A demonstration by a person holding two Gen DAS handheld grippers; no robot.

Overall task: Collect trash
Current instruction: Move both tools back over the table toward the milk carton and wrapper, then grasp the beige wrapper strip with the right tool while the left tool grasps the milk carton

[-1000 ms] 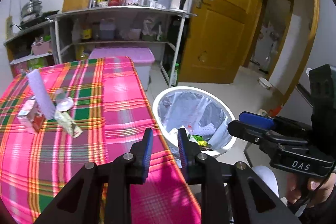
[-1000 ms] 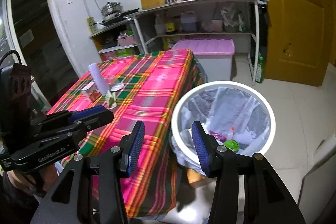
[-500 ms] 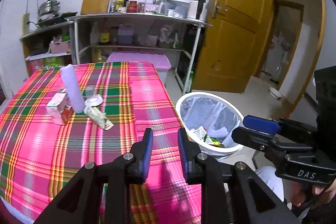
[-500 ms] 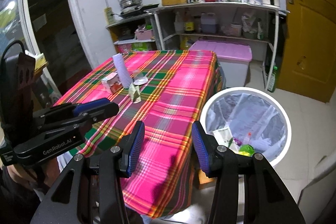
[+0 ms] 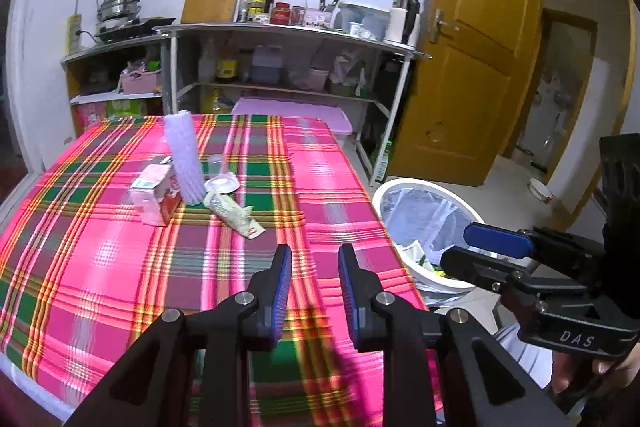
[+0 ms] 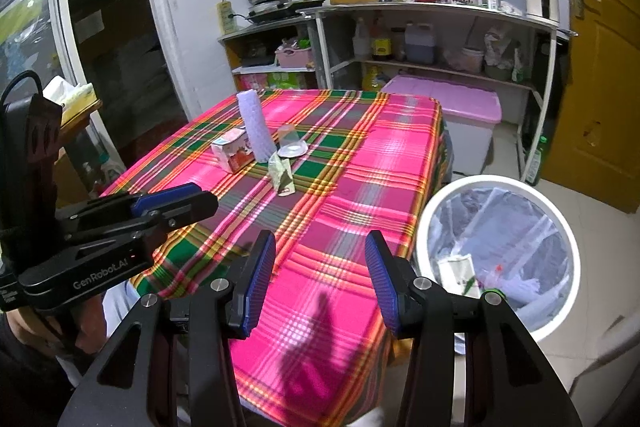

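Trash lies grouped on the pink plaid table [image 5: 100, 267]: a small pink-and-white carton [image 5: 154, 197], a tall white ribbed sleeve [image 5: 184, 155] standing upright, a clear cup [image 5: 219, 173] with its lid, and a crumpled wrapper [image 5: 234, 215]. The same carton [image 6: 232, 151], sleeve [image 6: 256, 127] and wrapper [image 6: 282, 173] show in the right wrist view. My left gripper [image 5: 315, 255] hovers open above the table's near part, short of the trash, with nothing between its fingers. My right gripper [image 6: 320, 243] is open and empty over the table's near right corner. The white bin [image 6: 440, 199], lined with a clear bag, stands on the floor beside the table and holds some waste.
Metal shelves [image 5: 280, 31] with bottles, pots and a cutting board line the back wall. A pink-lidded storage box [image 6: 452, 99] sits between table and shelves. A yellow door [image 5: 472, 59] stands at the right. A tissue box [image 6: 68, 93] rests on a stand at the left.
Both views have swung from the bin toward the table, so the trash cluster sits nearer the middle. Both grippers' jaws stand as wide as before, empty.
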